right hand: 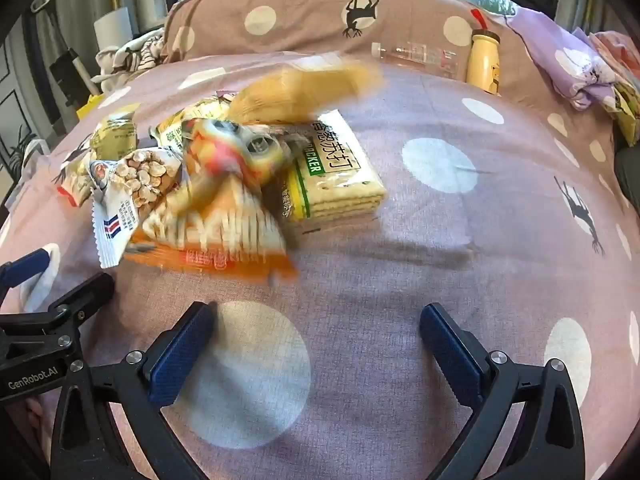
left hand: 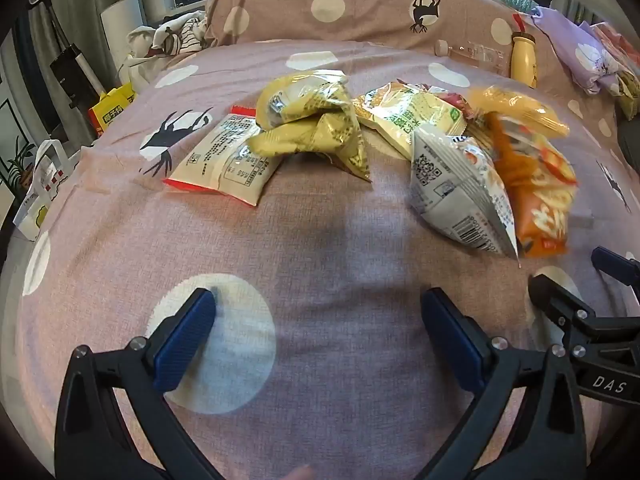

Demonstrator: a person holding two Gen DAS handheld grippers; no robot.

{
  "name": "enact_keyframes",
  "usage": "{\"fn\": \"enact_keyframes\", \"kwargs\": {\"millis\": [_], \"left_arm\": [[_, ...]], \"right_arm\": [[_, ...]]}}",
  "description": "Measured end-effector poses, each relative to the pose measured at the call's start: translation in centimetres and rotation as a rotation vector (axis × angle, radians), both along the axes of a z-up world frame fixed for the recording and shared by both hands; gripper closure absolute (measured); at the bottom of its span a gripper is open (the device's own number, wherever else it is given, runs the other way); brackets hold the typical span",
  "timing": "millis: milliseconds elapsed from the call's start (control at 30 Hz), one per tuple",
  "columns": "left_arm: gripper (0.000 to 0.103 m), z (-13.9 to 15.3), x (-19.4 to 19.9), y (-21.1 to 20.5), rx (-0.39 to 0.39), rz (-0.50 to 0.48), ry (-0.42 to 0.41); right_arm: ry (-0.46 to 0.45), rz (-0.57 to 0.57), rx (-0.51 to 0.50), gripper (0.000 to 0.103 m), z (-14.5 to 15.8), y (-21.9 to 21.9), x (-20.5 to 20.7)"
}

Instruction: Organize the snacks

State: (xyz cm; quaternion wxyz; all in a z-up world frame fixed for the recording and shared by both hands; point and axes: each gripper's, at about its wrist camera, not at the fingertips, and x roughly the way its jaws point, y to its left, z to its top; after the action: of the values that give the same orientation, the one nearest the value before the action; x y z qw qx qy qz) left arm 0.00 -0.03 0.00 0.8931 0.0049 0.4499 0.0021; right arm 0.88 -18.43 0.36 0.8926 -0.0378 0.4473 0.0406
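Observation:
Several snack bags lie in a loose pile on a pink dotted bedspread (left hand: 320, 240). A blurred orange chip bag (left hand: 536, 184) lies by a white peanut bag (left hand: 460, 192), with yellow bags (left hand: 312, 120) and a cream red-edged packet (left hand: 224, 160) to the left. In the right wrist view the orange bag (right hand: 216, 216) is blurred, the peanut bag (right hand: 132, 192) lies left of it and a cracker pack (right hand: 340, 172) right of it. My left gripper (left hand: 318, 332) and right gripper (right hand: 316, 340) are open and empty, near the pile. The right gripper's fingers (left hand: 560, 308) show in the left view.
A matching pillow (left hand: 360, 4) lies at the head of the bed. A yellow bottle (left hand: 524, 56) and a clear bottle (left hand: 476, 54) lie near it. A lilac cloth bundle (left hand: 588, 52) sits far right. Bags and boxes (left hand: 112, 108) stand off the bed's left edge.

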Motion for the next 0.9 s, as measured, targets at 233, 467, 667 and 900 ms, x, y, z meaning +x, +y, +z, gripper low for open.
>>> {"fn": "enact_keyframes", "kwargs": {"millis": [233,467,667,900], "left_arm": [[0.0,-0.02,-0.07,-0.05,-0.005,0.0,0.001],[0.0,0.07,-0.02,0.12,-0.007,0.0,0.002],[0.0,0.07,0.0,0.1,-0.007,0.0,0.002],[0.0,-0.03,-0.07,0.14,-0.007,0.0,0.001]], "right_arm": [[-0.003,-0.001,-0.004,0.001,-0.26,0.07,0.27],[-0.004,0.0,-0.002,0.0,-0.25,0.04,0.32],[-0.007,-0.001,-0.004,0.0,-0.27,0.16,0.33],[-0.008,0.0,-0.003,0.0,-0.23,0.14,0.29]]}}
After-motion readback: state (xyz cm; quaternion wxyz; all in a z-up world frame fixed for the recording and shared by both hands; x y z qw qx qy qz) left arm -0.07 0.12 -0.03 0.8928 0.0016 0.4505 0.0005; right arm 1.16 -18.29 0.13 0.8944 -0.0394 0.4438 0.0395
